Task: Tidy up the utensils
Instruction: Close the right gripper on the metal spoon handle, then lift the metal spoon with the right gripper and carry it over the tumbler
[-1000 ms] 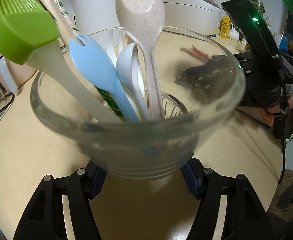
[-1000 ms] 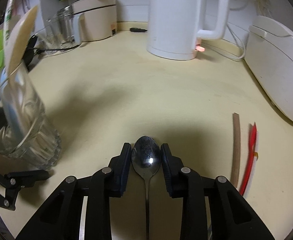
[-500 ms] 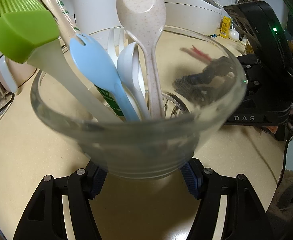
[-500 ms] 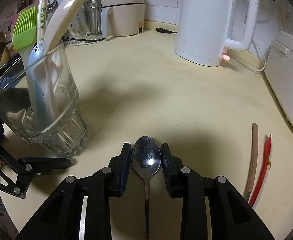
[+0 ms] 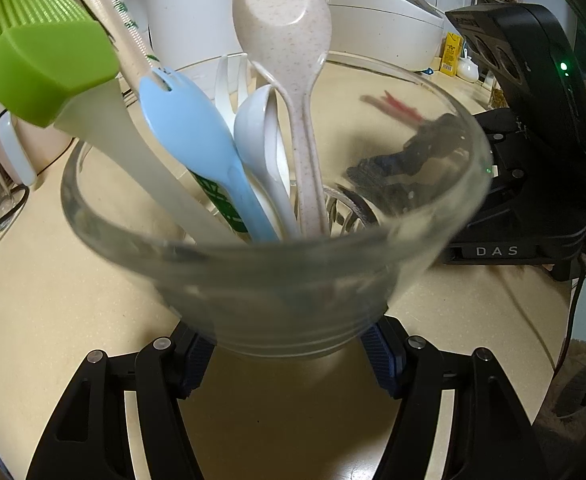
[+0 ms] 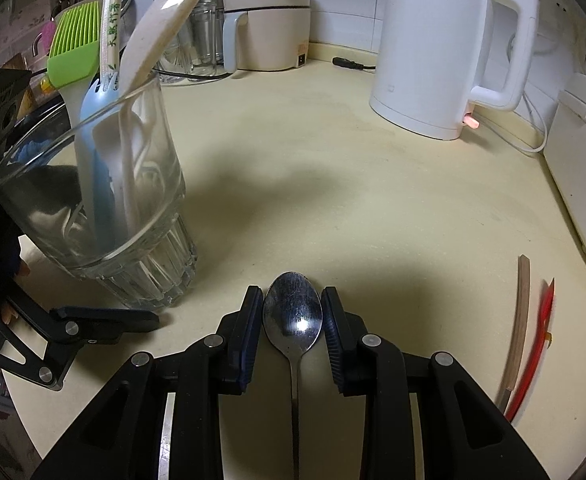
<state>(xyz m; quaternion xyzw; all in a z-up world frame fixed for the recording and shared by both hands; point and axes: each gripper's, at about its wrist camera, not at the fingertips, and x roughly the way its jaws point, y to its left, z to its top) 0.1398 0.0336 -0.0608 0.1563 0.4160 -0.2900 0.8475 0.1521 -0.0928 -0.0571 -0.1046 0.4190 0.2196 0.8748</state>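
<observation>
right wrist alone shows the metal spoon (image 6: 292, 314) — gripped between fingers (image 6: 249, 332).

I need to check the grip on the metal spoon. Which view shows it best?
The right wrist view: the metal spoon sits bowl-forward between the right gripper pads, which close on its sides. The left wrist view shows only the glass held by the left gripper; no spoon can be made out there.
</observation>
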